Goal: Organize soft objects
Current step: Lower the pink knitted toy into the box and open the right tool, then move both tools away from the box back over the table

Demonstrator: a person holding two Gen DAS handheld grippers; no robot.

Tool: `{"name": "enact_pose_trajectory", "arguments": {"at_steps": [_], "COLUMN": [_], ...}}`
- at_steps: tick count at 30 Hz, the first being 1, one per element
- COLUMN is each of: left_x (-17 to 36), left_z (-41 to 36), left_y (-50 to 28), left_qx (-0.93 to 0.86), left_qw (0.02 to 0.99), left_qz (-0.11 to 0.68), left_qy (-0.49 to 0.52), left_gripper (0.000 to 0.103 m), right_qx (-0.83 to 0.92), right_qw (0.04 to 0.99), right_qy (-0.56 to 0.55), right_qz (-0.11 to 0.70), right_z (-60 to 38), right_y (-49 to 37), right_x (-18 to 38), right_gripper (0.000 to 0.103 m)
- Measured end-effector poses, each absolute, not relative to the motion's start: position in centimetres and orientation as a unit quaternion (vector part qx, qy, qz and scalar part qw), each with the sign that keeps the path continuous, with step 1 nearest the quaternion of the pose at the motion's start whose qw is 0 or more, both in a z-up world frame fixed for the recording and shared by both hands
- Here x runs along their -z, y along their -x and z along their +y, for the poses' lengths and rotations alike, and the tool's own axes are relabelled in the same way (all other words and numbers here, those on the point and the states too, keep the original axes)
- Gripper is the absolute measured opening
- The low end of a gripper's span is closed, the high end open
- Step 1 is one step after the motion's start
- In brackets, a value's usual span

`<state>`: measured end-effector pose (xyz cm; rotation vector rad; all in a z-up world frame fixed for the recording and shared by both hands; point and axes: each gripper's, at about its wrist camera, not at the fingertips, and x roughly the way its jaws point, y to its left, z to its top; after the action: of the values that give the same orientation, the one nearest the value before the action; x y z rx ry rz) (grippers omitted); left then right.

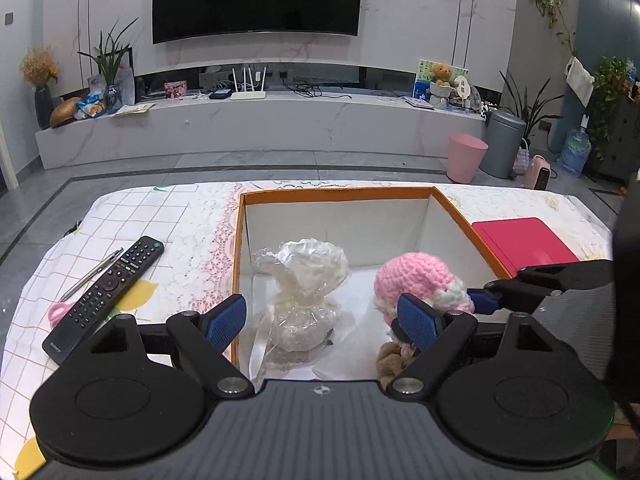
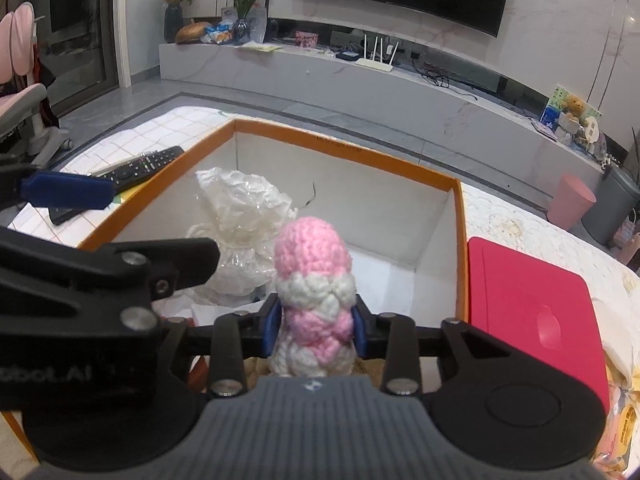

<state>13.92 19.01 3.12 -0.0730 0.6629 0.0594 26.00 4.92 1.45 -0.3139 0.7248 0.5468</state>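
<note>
An orange-rimmed white box stands on the table. Inside it sits a clear plastic bag with a white soft item. To its right is a pink-and-white crochet toy, upright over a brown plush. My right gripper has a blue pad along each side of the toy's lower body, with no squeeze visible; one of its fingertips shows from the right. My left gripper is wide open, straddling the box's left wall and the bag, holding nothing.
A black remote, a pen and pink scissors lie on the checked cloth left of the box. A red flat case lies right of it. Beyond the table are floor and bins.
</note>
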Motion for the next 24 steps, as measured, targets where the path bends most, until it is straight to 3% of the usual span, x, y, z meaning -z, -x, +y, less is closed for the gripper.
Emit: {"name": "enact_pose_trajectory", "arguments": {"at_steps": [3, 9, 11, 24], "left_x": [-3.2, -3.6, -3.8, -7.5], "left_z": [19.2, 19.4, 19.4, 16.9], "left_y": [-13.8, -13.7, -13.6, -11.5], "left_qx": [-0.033, -0.036, -0.039, -0.02], "left_qw": [0.946, 0.946, 0.945, 0.963], "left_qz": [0.321, 0.318, 0.319, 0.264], "left_qy": [0.038, 0.054, 0.06, 0.05], "left_gripper": [0.1, 0.1, 0.1, 0.1], "right_qx": [-0.267, -0.279, -0.283, -0.279], "right_qw": [0.89, 0.899, 0.901, 0.914], "right_qy": [0.152, 0.172, 0.178, 0.158], "right_qz": [0.338, 0.29, 0.278, 0.248], "right_z": [4.9, 4.6, 4.5, 2.2], "right_y": [-25.4, -23.6, -23.1, -20.7], "right_x": [-1.8, -3.2, -3.7, -6.4], "right_gripper": [0.063, 0.092, 0.097, 0.1]}}
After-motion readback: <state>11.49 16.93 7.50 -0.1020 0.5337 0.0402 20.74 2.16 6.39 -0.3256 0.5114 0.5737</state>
